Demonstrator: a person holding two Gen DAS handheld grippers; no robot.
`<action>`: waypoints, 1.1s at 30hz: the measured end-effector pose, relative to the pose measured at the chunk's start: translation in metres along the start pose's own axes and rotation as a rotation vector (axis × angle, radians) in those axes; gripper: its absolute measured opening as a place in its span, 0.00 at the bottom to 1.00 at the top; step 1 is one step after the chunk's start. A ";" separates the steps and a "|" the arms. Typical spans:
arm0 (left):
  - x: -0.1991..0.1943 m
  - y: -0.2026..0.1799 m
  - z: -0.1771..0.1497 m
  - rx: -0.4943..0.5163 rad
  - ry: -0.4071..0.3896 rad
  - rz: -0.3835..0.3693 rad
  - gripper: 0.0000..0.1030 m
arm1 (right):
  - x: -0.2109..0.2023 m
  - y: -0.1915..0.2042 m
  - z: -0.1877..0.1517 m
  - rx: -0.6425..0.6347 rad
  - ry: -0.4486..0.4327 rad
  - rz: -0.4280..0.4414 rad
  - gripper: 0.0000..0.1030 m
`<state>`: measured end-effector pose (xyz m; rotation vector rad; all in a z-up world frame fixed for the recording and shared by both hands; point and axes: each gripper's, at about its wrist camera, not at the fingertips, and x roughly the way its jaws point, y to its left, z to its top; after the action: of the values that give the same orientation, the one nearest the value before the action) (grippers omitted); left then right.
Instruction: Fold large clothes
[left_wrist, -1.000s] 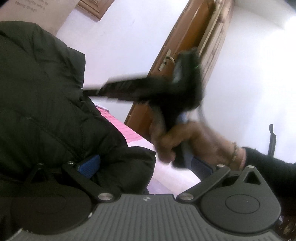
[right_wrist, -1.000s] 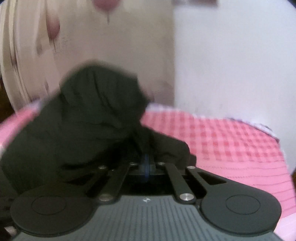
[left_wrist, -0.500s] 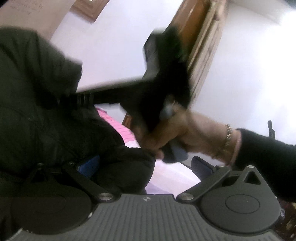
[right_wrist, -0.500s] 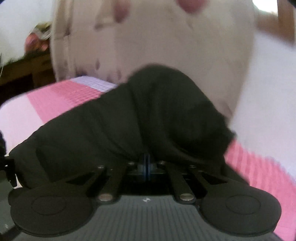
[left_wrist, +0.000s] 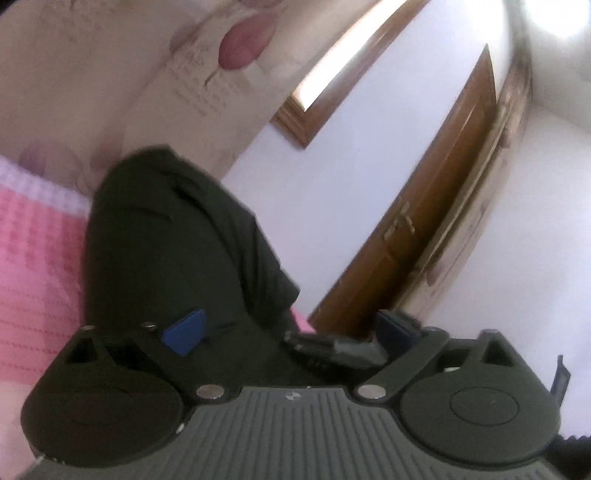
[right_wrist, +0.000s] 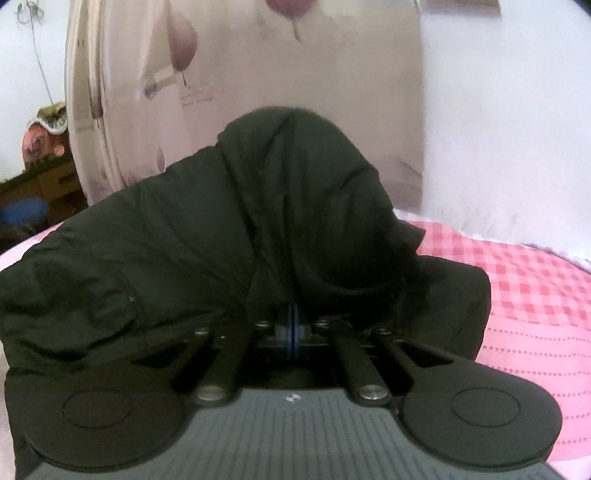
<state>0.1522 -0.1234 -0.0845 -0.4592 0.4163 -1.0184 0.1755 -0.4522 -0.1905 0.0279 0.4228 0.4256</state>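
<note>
The black padded jacket (right_wrist: 207, 236) lay heaped on the pink checked bedspread (right_wrist: 532, 288). The right gripper (right_wrist: 292, 317) pinched a fold of it; the left gripper (left_wrist: 291, 332) stood spread wide. The floral panel's (left_wrist: 129, 74) printed lines were too blurred to read.

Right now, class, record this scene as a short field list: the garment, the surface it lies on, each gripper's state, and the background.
garment: bulky black padded jacket, bunched up, not yet folded flat
surface: pink checked bedspread under the jacket
right gripper: shut on a fold of the jacket, blue pads pressed together
left gripper: open, blue pads apart, jacket fabric lying between them
background: cream floral curtain; brown wooden door in the left wrist view
</note>
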 end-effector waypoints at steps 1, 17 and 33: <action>0.005 -0.005 -0.007 0.080 0.021 0.019 0.91 | -0.002 -0.001 -0.002 0.006 -0.007 0.001 0.01; 0.029 -0.003 -0.037 0.269 0.107 0.091 0.96 | -0.119 0.050 0.001 0.002 -0.198 -0.086 0.05; 0.011 0.003 -0.035 0.273 0.090 0.109 0.90 | -0.110 0.064 -0.066 -0.043 0.054 -0.360 0.02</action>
<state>0.1412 -0.1381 -0.1160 -0.1449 0.3719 -0.9751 0.0334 -0.4424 -0.2002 -0.1010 0.4606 0.0803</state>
